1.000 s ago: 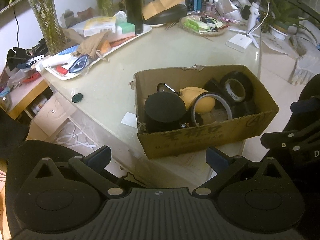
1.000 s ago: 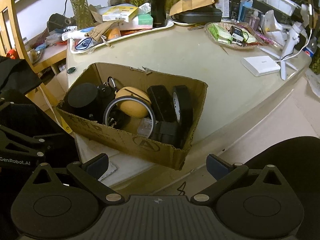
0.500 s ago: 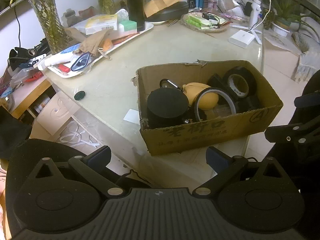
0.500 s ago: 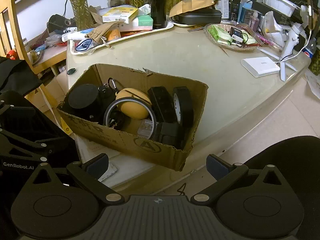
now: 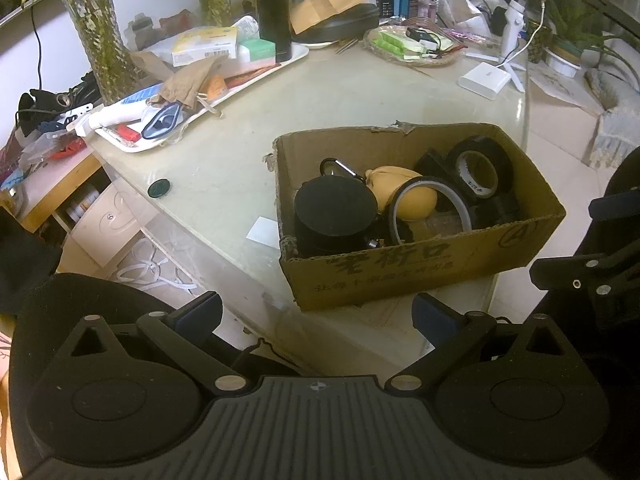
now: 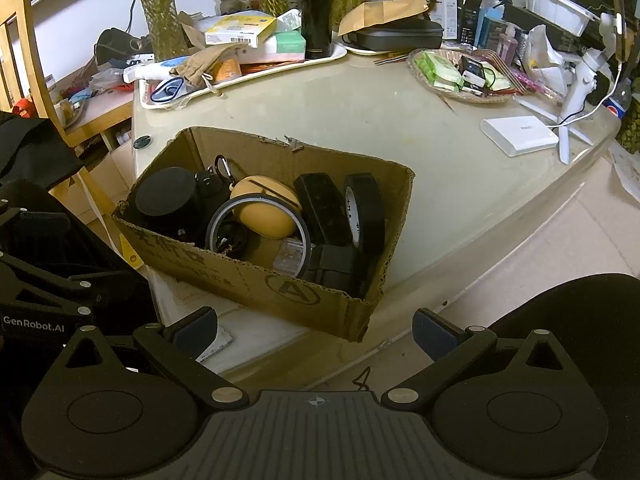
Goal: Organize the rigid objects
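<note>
Cardboard box (image 5: pixel 420 268) sits at the near edge of the table (image 5: pixel 224 168), holding a black cylinder (image 5: pixel 335 210), a yellow rounded object (image 5: pixel 404 198), a thin tape ring (image 5: pixel 430 208) leaning against it, and a black tape roll (image 5: pixel 480 168) standing on edge toward the right end. I hold the left hand-held gripper (image 5: pixel 316 314) and the right hand-held gripper (image 6: pixel 316 330) back from the box, both with fingers spread wide and gripping nothing. A cluttered white tray (image 6: pixel 320 58) lies farther back.
</note>
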A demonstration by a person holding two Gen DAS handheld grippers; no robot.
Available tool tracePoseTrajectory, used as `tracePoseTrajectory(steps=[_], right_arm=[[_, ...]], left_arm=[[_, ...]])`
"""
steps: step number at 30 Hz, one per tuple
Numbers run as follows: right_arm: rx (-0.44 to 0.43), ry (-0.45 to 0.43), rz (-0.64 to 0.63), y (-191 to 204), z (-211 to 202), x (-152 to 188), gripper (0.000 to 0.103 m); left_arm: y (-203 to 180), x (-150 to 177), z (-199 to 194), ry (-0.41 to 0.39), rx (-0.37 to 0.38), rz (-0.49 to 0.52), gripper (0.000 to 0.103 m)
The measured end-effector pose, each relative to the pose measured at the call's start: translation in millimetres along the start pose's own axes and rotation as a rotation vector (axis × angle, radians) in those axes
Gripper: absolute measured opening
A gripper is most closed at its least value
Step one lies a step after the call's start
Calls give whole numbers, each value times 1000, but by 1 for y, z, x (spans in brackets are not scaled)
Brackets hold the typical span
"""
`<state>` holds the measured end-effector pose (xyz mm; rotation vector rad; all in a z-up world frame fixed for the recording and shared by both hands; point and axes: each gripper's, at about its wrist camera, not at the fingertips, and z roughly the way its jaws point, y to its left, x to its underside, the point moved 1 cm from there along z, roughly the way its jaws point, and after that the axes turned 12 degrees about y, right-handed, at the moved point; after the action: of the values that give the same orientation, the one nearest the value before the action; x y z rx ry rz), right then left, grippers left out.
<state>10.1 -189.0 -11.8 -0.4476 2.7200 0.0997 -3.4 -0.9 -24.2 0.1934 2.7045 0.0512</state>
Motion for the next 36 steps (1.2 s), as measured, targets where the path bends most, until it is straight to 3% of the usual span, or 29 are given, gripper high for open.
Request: tracePoseTrajectory(steps=[36], right_arm=[[20,3,-10,-1,0,1,103]], left_arm=[[0,1,0,-1,9,-6,103]])
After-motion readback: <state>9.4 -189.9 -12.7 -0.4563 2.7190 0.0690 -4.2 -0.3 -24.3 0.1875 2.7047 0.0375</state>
